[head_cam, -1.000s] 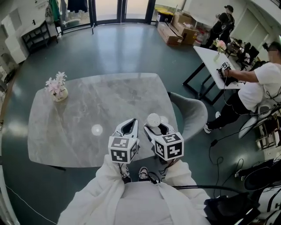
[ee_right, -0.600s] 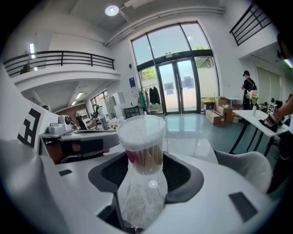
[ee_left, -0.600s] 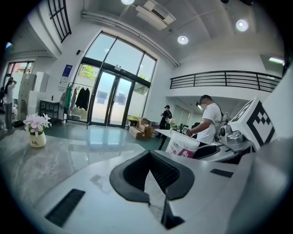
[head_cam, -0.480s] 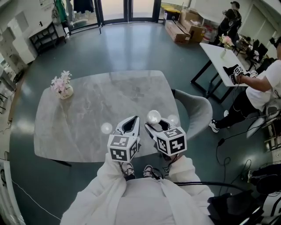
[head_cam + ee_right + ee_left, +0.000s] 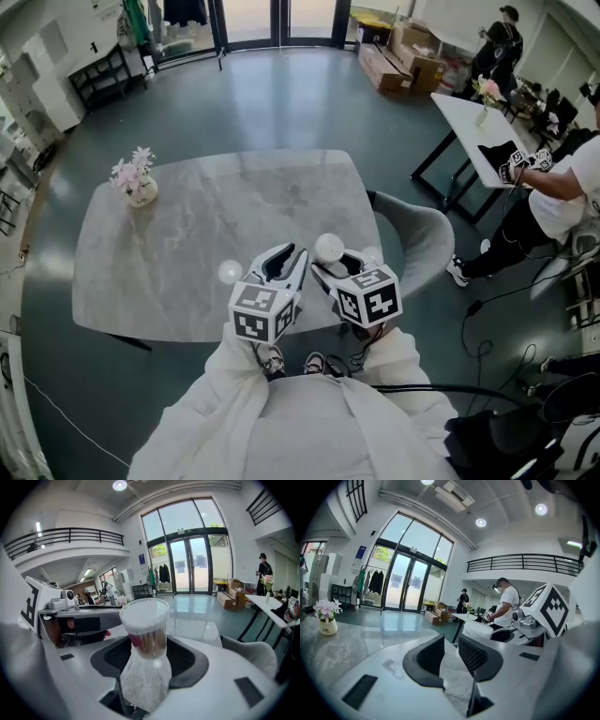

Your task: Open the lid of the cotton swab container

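Observation:
The cotton swab container (image 5: 144, 637) is a clear tube of swabs with a white lid (image 5: 144, 614) still on it. It stands upright in my right gripper (image 5: 145, 657), whose jaws are shut on its lower body. In the head view the white lid (image 5: 328, 247) shows just ahead of the right gripper (image 5: 336, 263), above the near edge of the table. My left gripper (image 5: 286, 255) is close beside it on the left. Its jaws are opening, and nothing is between them in the left gripper view (image 5: 451, 651). The lid (image 5: 477, 629) appears there just right of the left jaws.
The grey marble table (image 5: 216, 216) carries a small vase of pink flowers (image 5: 136, 184) at its far left. A grey chair (image 5: 412, 236) stands at its right side. Farther right, a seated person (image 5: 562, 192) works at a white table (image 5: 473, 127).
The left gripper's jaws have parted a little. Both grippers stay side by side over the table's near edge, and the container remains held with its lid on.

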`<move>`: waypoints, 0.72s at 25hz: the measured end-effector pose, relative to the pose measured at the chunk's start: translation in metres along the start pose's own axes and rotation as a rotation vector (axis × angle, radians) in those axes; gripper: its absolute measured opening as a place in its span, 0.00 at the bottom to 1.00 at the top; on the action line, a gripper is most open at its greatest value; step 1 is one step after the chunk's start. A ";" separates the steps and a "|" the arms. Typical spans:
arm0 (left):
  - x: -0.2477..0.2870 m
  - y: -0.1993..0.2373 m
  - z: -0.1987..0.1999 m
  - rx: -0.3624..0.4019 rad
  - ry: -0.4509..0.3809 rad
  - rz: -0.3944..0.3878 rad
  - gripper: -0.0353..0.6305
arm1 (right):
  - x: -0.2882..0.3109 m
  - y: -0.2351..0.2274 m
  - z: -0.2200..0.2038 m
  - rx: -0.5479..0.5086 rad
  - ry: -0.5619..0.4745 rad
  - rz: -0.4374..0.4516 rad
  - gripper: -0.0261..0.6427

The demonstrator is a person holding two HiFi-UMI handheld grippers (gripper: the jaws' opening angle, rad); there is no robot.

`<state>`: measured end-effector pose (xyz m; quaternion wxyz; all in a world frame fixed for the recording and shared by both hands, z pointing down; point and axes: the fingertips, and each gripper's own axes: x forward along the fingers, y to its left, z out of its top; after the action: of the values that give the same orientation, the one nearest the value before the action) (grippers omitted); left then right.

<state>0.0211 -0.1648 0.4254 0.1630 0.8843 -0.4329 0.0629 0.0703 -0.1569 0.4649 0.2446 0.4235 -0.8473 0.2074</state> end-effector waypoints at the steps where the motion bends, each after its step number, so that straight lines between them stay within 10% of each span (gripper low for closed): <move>1: 0.000 -0.001 -0.001 0.000 0.001 -0.003 0.17 | 0.000 -0.001 -0.001 0.000 0.002 0.002 0.47; 18: -0.007 -0.035 0.007 0.213 0.023 -0.241 0.42 | 0.002 0.006 -0.006 -0.100 0.071 0.097 0.47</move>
<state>0.0442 -0.1423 0.4088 0.0797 0.9413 -0.3128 0.0988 0.0664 -0.1515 0.4700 0.2848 0.3615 -0.8670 0.1912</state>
